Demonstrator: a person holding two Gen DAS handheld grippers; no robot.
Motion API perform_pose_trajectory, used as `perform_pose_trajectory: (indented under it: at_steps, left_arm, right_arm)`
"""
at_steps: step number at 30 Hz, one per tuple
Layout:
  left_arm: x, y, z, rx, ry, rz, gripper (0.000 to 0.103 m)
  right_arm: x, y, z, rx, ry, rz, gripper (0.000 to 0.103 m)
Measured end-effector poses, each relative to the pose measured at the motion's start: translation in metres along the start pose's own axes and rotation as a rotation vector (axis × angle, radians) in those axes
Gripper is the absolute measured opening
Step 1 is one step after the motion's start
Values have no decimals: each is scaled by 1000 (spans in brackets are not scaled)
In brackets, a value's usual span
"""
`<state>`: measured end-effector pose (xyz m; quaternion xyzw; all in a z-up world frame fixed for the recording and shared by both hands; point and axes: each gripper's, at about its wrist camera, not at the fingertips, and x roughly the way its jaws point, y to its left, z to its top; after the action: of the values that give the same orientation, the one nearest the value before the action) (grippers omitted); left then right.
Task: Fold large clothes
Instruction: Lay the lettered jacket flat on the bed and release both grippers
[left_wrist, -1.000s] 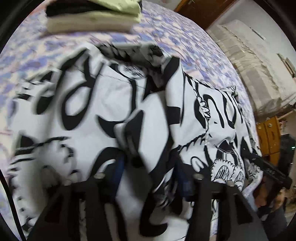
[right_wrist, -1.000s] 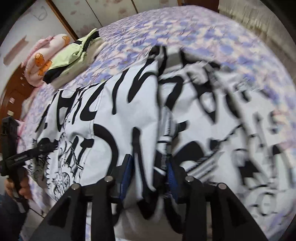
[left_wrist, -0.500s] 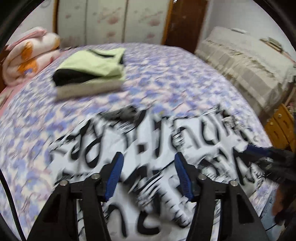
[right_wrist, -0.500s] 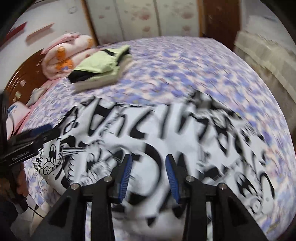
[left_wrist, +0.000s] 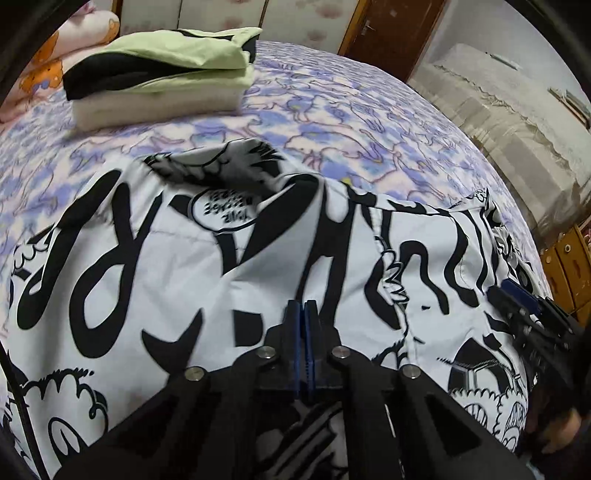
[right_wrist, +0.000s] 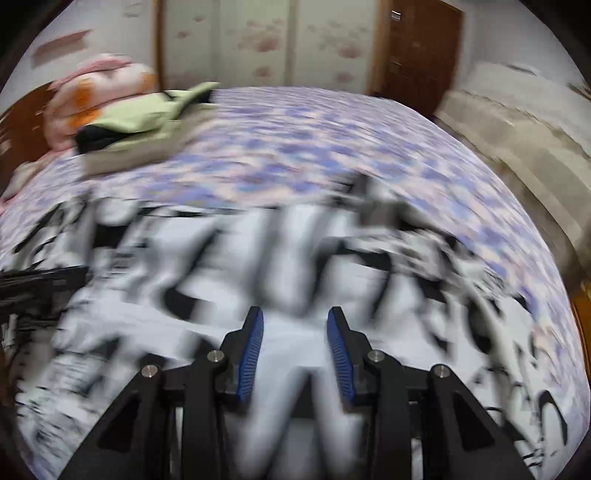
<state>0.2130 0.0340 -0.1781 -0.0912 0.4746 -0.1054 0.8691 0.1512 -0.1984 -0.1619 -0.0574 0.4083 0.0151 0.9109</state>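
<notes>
A large white garment with bold black lettering and cartoon prints lies spread over the near part of the bed. My left gripper is shut, its blue pads together just over the cloth; whether any fabric is pinched between them I cannot tell. The right wrist view is blurred by motion. There my right gripper hovers over the garment with its jaws closing and a clear gap left; cloth shows in the gap, untouched by the pads. The right gripper also shows at the garment's right edge.
A folded stack of green, black and cream clothes sits at the far left of the purple flowered bedspread. A rolled pink blanket lies behind it. A covered couch and a wooden cabinet stand to the right.
The left jaws went from wide open to shut. Both wrist views swung up toward the room, and the left one came back down close to the garment.
</notes>
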Motion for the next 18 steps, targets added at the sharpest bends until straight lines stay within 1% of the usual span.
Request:
perform_pose_trajectory:
  at_steps: [1,2,4,6,7,8,9,11,15,17,18]
  left_arm:
    - [-2,0,-2,5,1,0,2]
    - [-2,0,-4,8,3,2,2]
    - [-5,-1,-6,1,13,8,2]
    - [-12,-3,-8,-13,26,13,3]
    - [-16,-4,-10,-17,29,17,3]
    - [-25,-8,-12,-14,29,11,4]
    - [-32,-11,-14,-6,26,2,6]
    - [-51,-23,-22,37,19,-32,8]
    - [-67,-40,-45,91,58,-79,12]
    - [-62,-44,-60,100,106,-73,14]
    - [-58,-43,-66,99,124,-60,14]
  right_arm:
    - [2,-14,-2,30,23,-17,35]
    - [3,-26,-3,64,42,-11,35]
    - [1,-42,-4,129,76,37,36]
    - [-8,-44,-3,149,92,50,36]
    - [-14,-41,-3,146,97,64,36]
    - [-24,-34,-2,138,100,104,36]
    - [-30,-27,-2,127,96,125,39]
    - [-52,-6,-3,76,86,203,40]
    - [-76,30,-14,-16,93,313,40]
    - [-77,48,-22,-63,116,338,40]
    - [-74,52,-27,-85,126,319,40]
